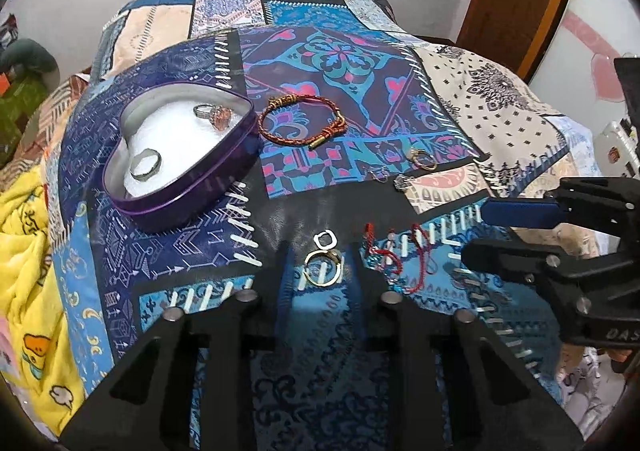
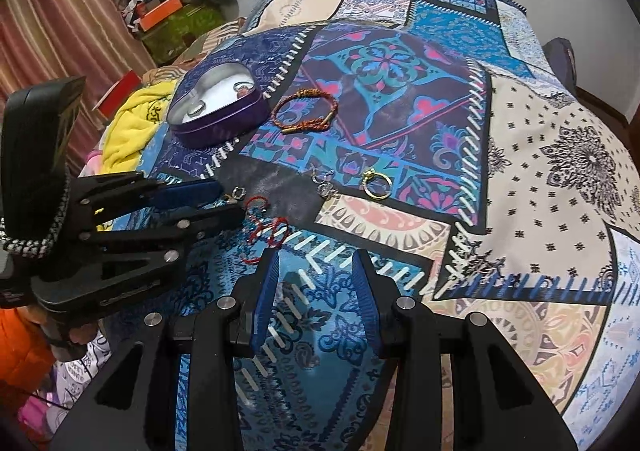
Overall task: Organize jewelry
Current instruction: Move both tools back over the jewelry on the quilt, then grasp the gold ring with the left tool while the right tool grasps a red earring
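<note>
Left gripper (image 1: 322, 255) spread open around a gold ring (image 1: 323, 270), pads not touching it. Right gripper (image 2: 316, 263) open too, empty, over the patchwork cloth (image 2: 540, 171). Near the heart-shaped tin (image 1: 168, 207): braided bracelet (image 1: 302, 121) just beside its right wall, two rings on the white padding inside. Farther right of the tin, small silver pieces (image 2: 325, 183), too tiny to identify. Red cord (image 1: 384, 251) tangled, ends hidden behind a finger. Raised lettering on the gripper bodies, unreadable.
</note>
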Demonstrator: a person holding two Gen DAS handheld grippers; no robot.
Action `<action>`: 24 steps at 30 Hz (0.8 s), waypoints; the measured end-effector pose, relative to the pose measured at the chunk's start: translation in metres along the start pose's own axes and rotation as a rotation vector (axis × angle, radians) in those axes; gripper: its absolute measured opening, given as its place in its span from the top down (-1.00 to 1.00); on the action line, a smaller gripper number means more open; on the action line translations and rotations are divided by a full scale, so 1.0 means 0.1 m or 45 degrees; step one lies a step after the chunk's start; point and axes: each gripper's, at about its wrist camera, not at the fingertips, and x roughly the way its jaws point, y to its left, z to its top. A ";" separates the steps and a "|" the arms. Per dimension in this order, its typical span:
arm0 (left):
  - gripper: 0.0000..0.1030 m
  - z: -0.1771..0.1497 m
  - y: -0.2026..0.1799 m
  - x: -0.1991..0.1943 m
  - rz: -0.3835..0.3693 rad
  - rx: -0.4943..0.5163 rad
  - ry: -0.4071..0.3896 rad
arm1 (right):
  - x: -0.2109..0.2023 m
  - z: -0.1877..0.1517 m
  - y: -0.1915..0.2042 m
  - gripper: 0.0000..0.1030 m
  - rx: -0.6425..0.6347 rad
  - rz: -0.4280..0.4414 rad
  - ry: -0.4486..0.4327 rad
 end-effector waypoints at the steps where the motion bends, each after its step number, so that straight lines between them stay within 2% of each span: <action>1: 0.67 0.00 0.01 0.00 0.004 0.000 -0.004 | 0.01 0.01 0.01 0.33 -0.004 0.004 0.002; 7: 0.67 -0.01 0.08 -0.06 -0.049 -0.048 -0.008 | 0.06 0.05 0.10 0.33 -0.018 0.046 0.011; 15: 0.67 -0.11 0.17 -0.21 -0.022 -0.075 -0.024 | 0.26 0.09 0.24 0.33 -0.043 0.089 0.059; 24: 0.67 -0.16 0.20 -0.23 -0.013 -0.095 -0.032 | 0.38 0.15 0.30 0.36 -0.075 0.027 0.036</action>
